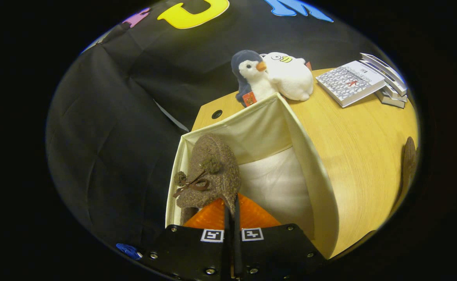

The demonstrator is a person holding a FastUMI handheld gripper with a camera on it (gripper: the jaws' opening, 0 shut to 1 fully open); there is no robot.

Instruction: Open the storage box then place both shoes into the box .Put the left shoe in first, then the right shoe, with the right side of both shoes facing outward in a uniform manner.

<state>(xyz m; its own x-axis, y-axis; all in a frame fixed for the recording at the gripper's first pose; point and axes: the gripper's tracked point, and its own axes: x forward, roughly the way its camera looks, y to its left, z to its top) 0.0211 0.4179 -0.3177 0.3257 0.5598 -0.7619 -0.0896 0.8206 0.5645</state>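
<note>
Tongs (231,208) are seen at lower centre of the frame, fingers drawn nearly together and clenched on the edge of a brown knitted shoe (210,173). The shoe, with a small bow and pompoms, is held inside the open cream fabric storage box (310,164), against its left wall. A second brown shoe (409,160) is glimpsed at far right on the wooden worktop (361,136). At upper centre, a plush penguin (249,76) and a white plush toy (290,76) are noted; stacked books (363,84) lie at upper right.
</note>
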